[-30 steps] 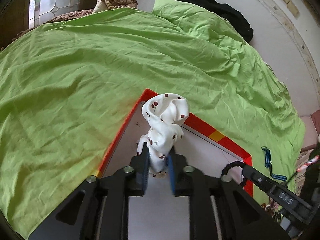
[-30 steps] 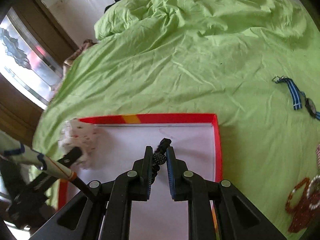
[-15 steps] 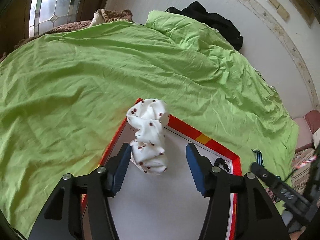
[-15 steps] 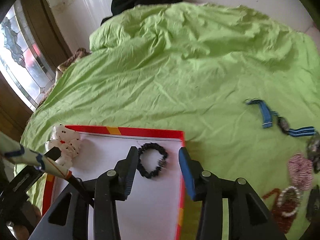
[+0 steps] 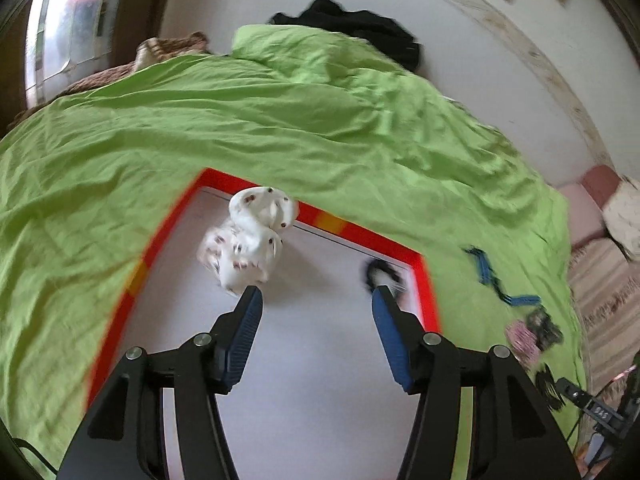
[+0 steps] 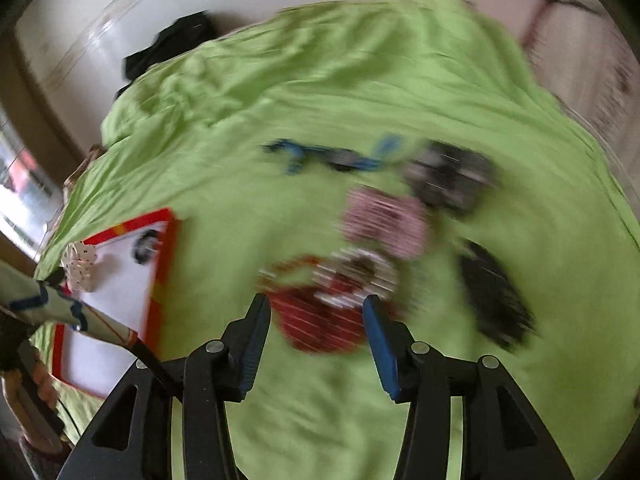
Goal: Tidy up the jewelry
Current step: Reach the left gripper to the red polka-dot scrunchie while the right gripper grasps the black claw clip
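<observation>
Right tongs (image 6: pixel 316 302) opening, empty, above blurred jewelry (image 6: pixel 360 272).

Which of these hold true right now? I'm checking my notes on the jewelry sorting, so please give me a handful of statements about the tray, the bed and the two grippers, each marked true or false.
1. The white spotted scrunchie lies inside the red-rimmed tray. True.
2. The left gripper is clamped on the scrunchie. False: its jaws stand apart with nothing between them.
3. A black bracelet lies in the tray near its far right corner. True.
4. The right gripper holds the black bracelet. False: its jaws are opening, nothing is between them, and it hangs over a blurred pile of jewelry on the green bedsheet.
5. The blue strap lies in the tray. False: it lies on the bedsheet, outside the tray.
</observation>
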Motion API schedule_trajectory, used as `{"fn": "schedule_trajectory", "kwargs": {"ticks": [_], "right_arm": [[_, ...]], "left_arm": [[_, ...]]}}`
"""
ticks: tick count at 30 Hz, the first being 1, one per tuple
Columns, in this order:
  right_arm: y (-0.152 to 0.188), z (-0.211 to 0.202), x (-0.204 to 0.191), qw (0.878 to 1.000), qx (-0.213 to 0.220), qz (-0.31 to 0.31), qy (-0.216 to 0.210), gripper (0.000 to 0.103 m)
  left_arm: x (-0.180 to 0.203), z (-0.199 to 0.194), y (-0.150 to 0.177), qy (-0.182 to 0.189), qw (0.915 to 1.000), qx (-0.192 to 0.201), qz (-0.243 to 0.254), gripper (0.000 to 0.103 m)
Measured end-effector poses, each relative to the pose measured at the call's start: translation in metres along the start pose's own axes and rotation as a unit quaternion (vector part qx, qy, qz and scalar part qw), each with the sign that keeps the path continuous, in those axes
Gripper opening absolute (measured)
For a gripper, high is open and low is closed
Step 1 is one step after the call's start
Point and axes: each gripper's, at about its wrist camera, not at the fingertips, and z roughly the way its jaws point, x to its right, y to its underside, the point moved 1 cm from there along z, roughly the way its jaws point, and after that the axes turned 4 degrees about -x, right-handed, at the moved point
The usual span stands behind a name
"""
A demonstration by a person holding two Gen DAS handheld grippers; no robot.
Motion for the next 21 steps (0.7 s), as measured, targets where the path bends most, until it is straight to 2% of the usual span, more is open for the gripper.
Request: {"fn": "schedule_trajectory", "kwargs": {"ticks": [3, 5, 8, 12, 16, 21], "right_arm": [[0.020, -0.010, 0.044, 1.000, -0.002, 0.017, 0.012, 0.052], [0.031, -0.013, 0.067, 1.000, -0.004, 0.026, 0.014, 0.052], [0.046, -0.014, 0.095, 0.999, -0.004, 0.040, 0.006, 0.052], [0.057, -0.009, 0.115, 0.999, -0.004, 0.049, -0.011, 0.052], [0.057, -0.003, 0.126, 0.998, 0.003, 0.058, -0.031, 0.053], [0.046, -0.003, 0.137, 0.999, 0.029, 0.042, -0.019, 0.065]], "left_arm": [[0.028, -0.012, 0.016, 0.044, 0.9988, -0.002, 0.021, 0.056], [0.052, -0.016, 0.031, 0.087, 0.9955, -0.017, 0.032, 0.056], [0.086, -0.018, 0.052, 0.121, 0.9902, -0.041, 0.057, 0.056], [0.130, -0.006, 0.088, 0.136, 0.9818, -0.090, 0.098, 0.056], [0.171, 0.020, 0.118, 0.115, 0.9739, -0.138, 0.139, 0.056], [0.213, 0.056, 0.140, 0.118, 0.9615, -0.188, 0.162, 0.056]]}}
